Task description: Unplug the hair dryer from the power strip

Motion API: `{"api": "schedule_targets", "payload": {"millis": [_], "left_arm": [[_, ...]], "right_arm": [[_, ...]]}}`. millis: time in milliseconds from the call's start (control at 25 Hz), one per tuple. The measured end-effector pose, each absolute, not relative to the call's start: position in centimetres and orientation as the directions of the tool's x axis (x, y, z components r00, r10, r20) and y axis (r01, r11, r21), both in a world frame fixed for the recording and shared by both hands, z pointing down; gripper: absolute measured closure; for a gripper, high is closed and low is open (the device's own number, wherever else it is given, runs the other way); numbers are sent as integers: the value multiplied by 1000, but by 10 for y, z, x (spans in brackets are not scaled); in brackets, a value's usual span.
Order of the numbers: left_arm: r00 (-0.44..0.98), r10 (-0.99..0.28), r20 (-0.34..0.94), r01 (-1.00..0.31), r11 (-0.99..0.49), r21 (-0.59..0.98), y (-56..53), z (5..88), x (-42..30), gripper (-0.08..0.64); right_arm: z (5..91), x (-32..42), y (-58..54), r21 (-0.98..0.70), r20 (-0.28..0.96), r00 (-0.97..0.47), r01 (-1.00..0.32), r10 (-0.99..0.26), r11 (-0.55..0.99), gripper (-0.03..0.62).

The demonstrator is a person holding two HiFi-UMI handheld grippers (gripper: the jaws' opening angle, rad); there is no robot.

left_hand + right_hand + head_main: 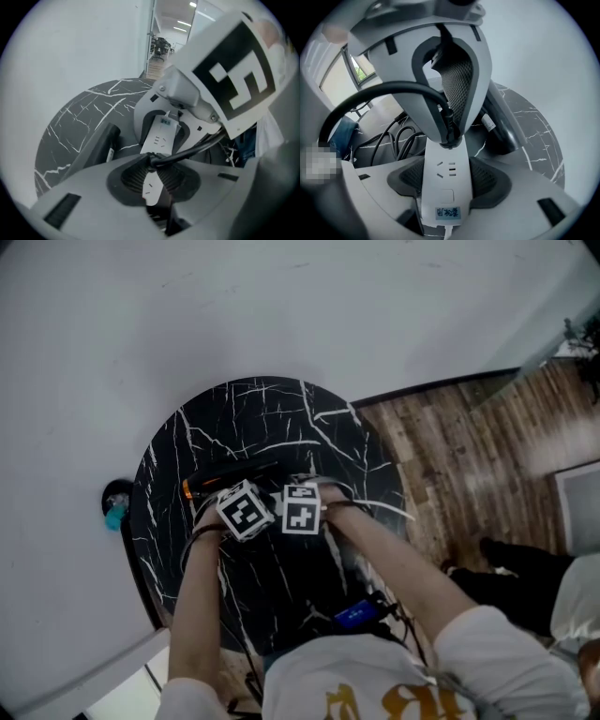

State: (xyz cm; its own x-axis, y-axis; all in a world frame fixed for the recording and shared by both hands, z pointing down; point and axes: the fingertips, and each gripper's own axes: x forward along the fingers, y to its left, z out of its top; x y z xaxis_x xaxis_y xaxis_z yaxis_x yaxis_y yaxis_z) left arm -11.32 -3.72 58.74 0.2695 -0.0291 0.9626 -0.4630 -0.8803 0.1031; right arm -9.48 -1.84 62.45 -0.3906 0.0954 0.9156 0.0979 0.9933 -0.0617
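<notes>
Item 1. Left tool (151,171): nearest the lens in the left gripper view. Its jaws are drawn narrow, and the ribbed pads (130,180) are pressed on a black plug (449,136). The plug is seated in the end of the power strip (445,187). The tool is pointed steeply down at the table (272,404).

Item 2. Right tool (446,180): set opposite the left one, almost touching it in the head view. Its jaws are closed on the other end of the white strip, which is clamped at both long edges. A blue label (447,212) is seen on the strip's near end. An unused socket (445,169) lies between the tool and the plug.

Item 3. Cable (370,91): black, led from the plug in an arc toward the left edge of the right gripper view.

Item 4. Hair dryer (504,129): dark, laid on the table just beside the strip, apart from both tools.

Item 5. Loose cables (389,136): black, heaped on the table on the strip's other side.

Item 6. Table: round, black, veined in white. It is carried on a wooden floor (469,437).
</notes>
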Motion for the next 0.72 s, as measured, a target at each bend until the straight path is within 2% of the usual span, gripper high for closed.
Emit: {"api": "schedule_targets", "payload": {"millis": [160,240,360,440,640,720], "left_arm": [[400,97,911,-484,-822,300,-40,581,-105,492],[371,72,926,-474,-843,255,-37,580,-100,493],[272,-48,961,-473,-876,91,-27,589,-102,504],[247,-77,966,-483,-874,54,-32,589,-110,505],[394,106,913,-496,-812,308,-39,582,-103,491],[361,103,927,-484,-829,281,-37,581,-102,491]], "right_arm": [[626,-97,-19,-62,912,-399,91,94,994,324],[626,-95,-20,-60,909,-408,85,90,995,324],[626,-93,-18,-64,911,-402,86,94,994,322],[625,-96,-18,-62,910,-404,96,96,993,321],[625,-95,-18,-59,903,-421,83,88,995,322],[626,-94,-18,-60,900,-427,73,85,996,322]]}}
